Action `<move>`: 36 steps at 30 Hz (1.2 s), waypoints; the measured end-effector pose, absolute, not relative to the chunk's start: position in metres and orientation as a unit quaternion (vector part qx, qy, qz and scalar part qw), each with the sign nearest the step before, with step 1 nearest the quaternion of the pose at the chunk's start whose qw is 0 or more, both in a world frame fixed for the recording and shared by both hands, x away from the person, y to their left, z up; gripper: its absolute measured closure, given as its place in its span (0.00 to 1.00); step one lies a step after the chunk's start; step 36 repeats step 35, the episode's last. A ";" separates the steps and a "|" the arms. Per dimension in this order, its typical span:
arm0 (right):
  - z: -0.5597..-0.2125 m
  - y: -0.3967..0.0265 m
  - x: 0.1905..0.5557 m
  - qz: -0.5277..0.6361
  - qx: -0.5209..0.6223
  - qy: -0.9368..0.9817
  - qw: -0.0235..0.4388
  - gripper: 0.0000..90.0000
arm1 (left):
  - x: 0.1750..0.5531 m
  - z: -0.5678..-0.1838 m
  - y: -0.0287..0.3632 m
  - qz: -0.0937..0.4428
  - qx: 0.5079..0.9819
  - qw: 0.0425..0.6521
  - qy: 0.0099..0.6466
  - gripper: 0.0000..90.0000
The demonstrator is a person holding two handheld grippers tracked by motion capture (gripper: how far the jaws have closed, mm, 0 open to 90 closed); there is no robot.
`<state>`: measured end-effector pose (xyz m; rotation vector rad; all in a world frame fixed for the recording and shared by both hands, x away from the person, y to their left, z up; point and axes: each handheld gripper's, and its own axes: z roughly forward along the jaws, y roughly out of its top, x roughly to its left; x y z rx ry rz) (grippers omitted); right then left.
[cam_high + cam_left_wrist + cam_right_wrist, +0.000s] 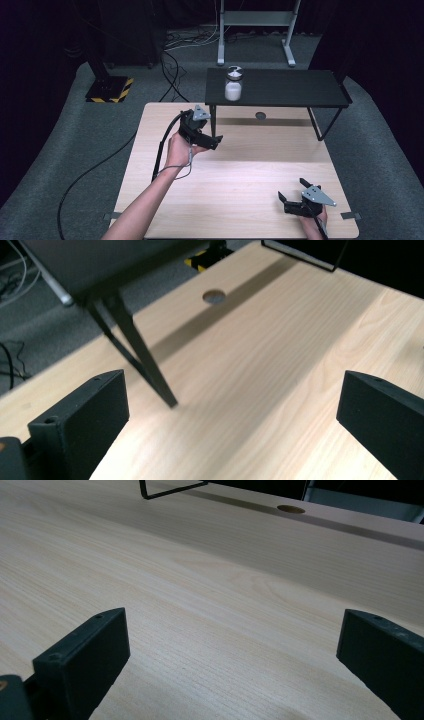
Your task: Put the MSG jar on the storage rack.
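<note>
High view: a pale wooden worktop (235,170) fills the middle. At its twelve o'clock edge stands a low black shelf (280,87) on thin legs, and on the shelf's left part, at about eleven o'clock, stands an upright glass jar (233,83) holding white powder, with a silver lid. A small round hole (260,116) lies in the wood just under the shelf. The left gripper (216,141), held in the left hand (179,149), hovers at about ten o'clock near the shelf's left leg, well apart from the jar. The right gripper (291,199) sits low at five o'clock, its fingers spread wide.

Left gripper view: the two black fingers (82,422) stand wide apart with nothing between them; bare wood lies ahead, the shelf's leg (135,347) at eleven o'clock and the hole (214,296) at twelve.

Right gripper view: the fingers (85,655) are wide and empty over the wood; the hole (291,509) shows at one o'clock.
</note>
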<state>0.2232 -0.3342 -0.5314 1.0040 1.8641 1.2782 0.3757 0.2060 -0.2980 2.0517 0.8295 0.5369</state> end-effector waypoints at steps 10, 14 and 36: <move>-0.533 -0.333 0.221 0.488 0.386 0.707 0.336 0.00 | 0.367 -0.342 0.215 0.179 0.837 0.389 0.341 0.00; -0.532 -0.333 0.222 0.487 0.385 0.709 0.334 0.00 | 0.367 -0.360 0.215 0.162 0.844 0.385 0.337 0.00; -0.532 -0.333 0.222 0.486 0.382 0.711 0.334 0.00 | 0.351 -0.443 0.246 0.110 0.818 0.420 0.377 0.00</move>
